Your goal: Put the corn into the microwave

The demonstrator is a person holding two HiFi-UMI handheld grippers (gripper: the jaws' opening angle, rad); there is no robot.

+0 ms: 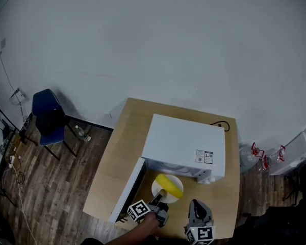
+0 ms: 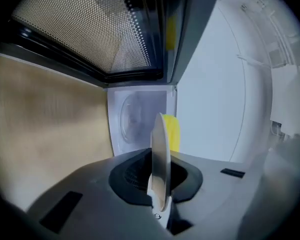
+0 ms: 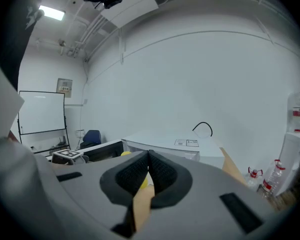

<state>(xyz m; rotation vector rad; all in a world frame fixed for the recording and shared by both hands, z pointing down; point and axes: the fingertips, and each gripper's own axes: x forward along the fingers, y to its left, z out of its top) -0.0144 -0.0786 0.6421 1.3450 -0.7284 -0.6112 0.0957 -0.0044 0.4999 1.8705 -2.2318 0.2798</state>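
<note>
A white microwave stands on the wooden table, its door swung open to the left. My left gripper is shut on the rim of a white plate that carries the yellow corn, just in front of the open cavity. In the left gripper view the plate shows edge-on between the jaws, with the corn behind it and the cavity beyond. My right gripper hovers at the table's near edge, to the right; its jaws are shut with nothing held.
A black cable lies behind the microwave. A blue chair and a bottle stand on the floor at the left. Bottles with red caps stand on the floor at the right.
</note>
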